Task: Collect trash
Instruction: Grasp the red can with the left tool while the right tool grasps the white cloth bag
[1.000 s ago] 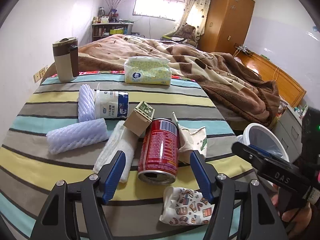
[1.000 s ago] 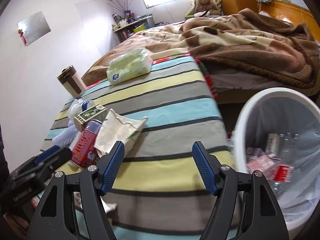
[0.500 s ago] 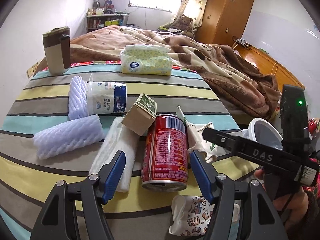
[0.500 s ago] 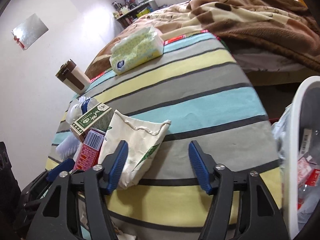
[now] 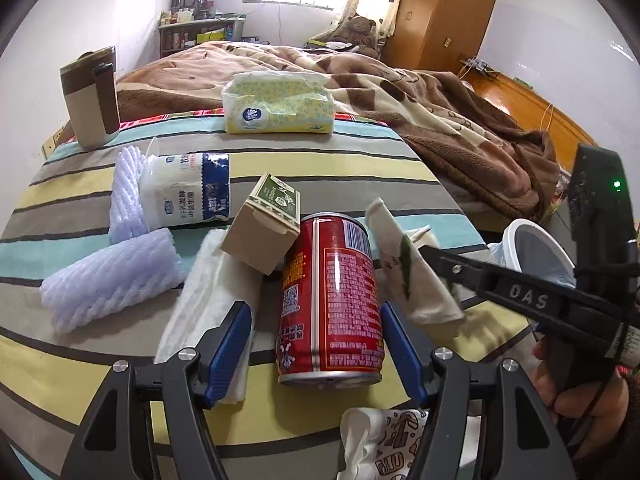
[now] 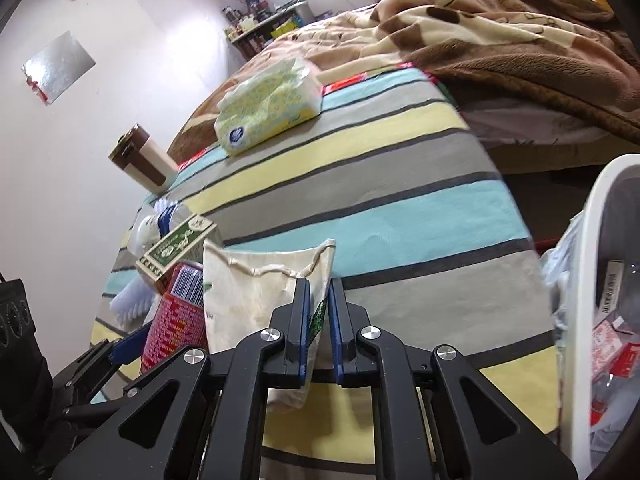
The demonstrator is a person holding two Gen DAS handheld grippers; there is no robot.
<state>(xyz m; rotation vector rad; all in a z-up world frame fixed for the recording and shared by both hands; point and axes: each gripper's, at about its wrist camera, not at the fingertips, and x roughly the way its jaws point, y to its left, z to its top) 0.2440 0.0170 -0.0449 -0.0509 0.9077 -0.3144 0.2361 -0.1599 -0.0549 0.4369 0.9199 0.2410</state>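
My right gripper (image 6: pixel 319 322) is shut on the edge of a cream paper bag (image 6: pixel 256 300) with green print and holds it lifted off the striped table (image 6: pixel 400 216). The bag also shows in the left wrist view (image 5: pixel 412 276), pinched by the right gripper (image 5: pixel 440 264). My left gripper (image 5: pixel 316 344) is open, its blue pads on either side of a red can (image 5: pixel 332 300) lying on the table. A small green-topped carton (image 5: pixel 264 228) leans on the can. A white bin (image 6: pixel 600 300) with trash stands at the right.
A milk bottle (image 5: pixel 188 192), two white foam nets (image 5: pixel 108 280), a white cloth (image 5: pixel 208 300) and a printed paper cup (image 5: pixel 388 440) lie near the can. A tissue pack (image 5: pixel 278 108) and brown thermos (image 5: pixel 92 100) stand farther back. A bed with a brown blanket (image 5: pixel 440 112) lies beyond.
My right gripper moved in, closed on the paper bag and lifted its edge. My left gripper moved forward so that its pads flank the red can.
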